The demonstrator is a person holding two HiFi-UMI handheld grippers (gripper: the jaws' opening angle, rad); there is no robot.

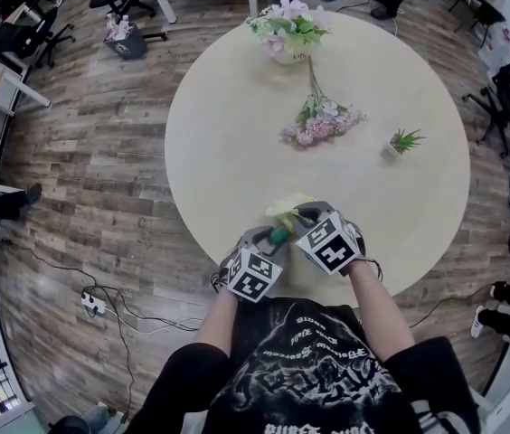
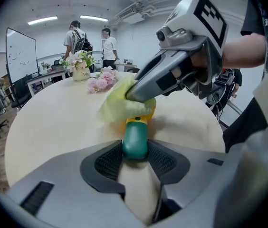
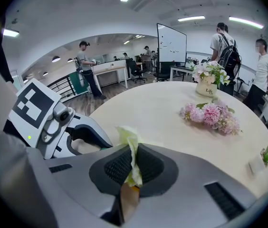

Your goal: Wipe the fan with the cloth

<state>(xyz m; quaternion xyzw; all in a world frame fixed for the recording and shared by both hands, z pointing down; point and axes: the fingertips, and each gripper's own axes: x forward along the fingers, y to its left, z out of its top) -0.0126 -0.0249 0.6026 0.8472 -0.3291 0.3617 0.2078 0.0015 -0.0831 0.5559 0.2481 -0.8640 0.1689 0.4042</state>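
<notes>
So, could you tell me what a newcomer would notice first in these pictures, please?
The two grippers meet at the near edge of the table: the left gripper clamps a small fan by its green handle, while the right gripper holds a pinched pale yellow cloth over its top. Beyond them, a pink bouquet lies mid-table, a vase of flowers stands at the far edge, and a small potted plant stands to the right.

fan (image 2: 135, 142) green-yellow | cloth (image 2: 117, 106) pale yellow | table (image 1: 228, 134) cream | flowers (image 1: 320, 125) pink
</notes>
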